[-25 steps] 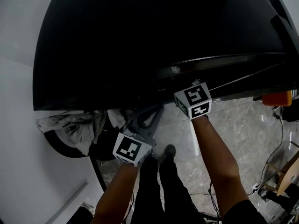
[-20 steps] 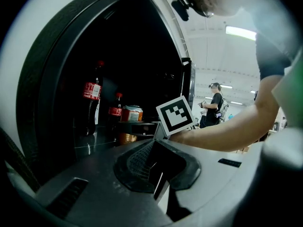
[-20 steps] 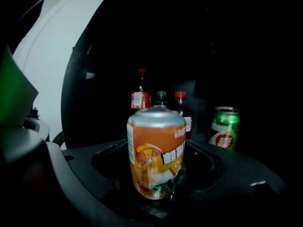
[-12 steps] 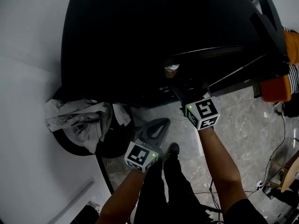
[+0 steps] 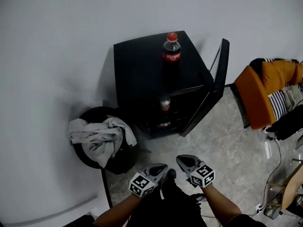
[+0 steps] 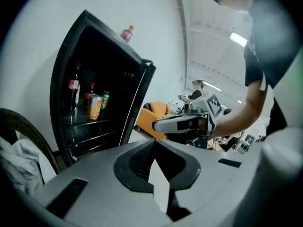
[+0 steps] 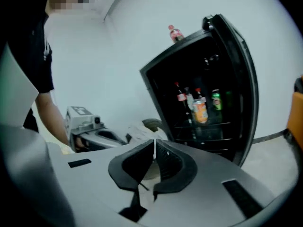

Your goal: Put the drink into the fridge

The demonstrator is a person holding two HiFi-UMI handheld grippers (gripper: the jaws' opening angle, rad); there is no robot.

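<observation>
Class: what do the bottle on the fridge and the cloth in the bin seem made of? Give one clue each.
Bottle: probably glossy clear plastic; red cap, dark drink visible inside. Cloth: likely soft matt fabric; it lies crumpled in folds.

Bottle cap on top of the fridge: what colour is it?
The cap is red, clearest in the head view.

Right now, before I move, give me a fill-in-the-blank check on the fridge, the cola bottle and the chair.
1. The cola bottle stands on ___ of the black fridge.
2. The fridge's door is ___.
3. The chair to the right of the fridge in the head view is ___ in colour.

Missing words: top; open; orange.
</observation>
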